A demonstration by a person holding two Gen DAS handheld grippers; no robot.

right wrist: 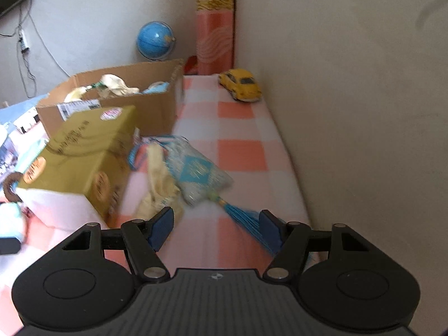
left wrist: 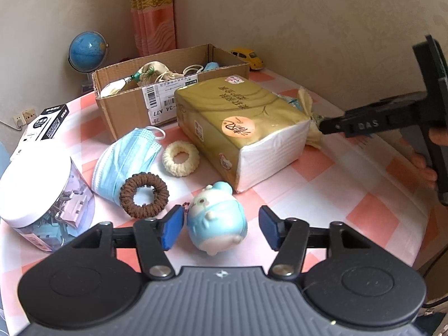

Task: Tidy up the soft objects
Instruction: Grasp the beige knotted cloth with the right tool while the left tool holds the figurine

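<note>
Pale wallpapered walls enclose our table (left wrist: 322, 168), spread with a pink and white checked cloth. At its back stands an open cardboard box (left wrist: 131, 106) already holding soft items, and in front of it lies the yellow tissue pack (left wrist: 240, 128). Left of the pack we see a blue face mask (left wrist: 123, 162), then cream (left wrist: 181, 159) and brown (left wrist: 144, 194) scrunchies. Our left gripper (left wrist: 221, 228) stands half open around the blue plush toy (left wrist: 217, 221), pads apart from it. Our right gripper (right wrist: 215, 229) gapes half open over bare cloth, a blue tassel (right wrist: 246, 221) beside one pad.
</note>
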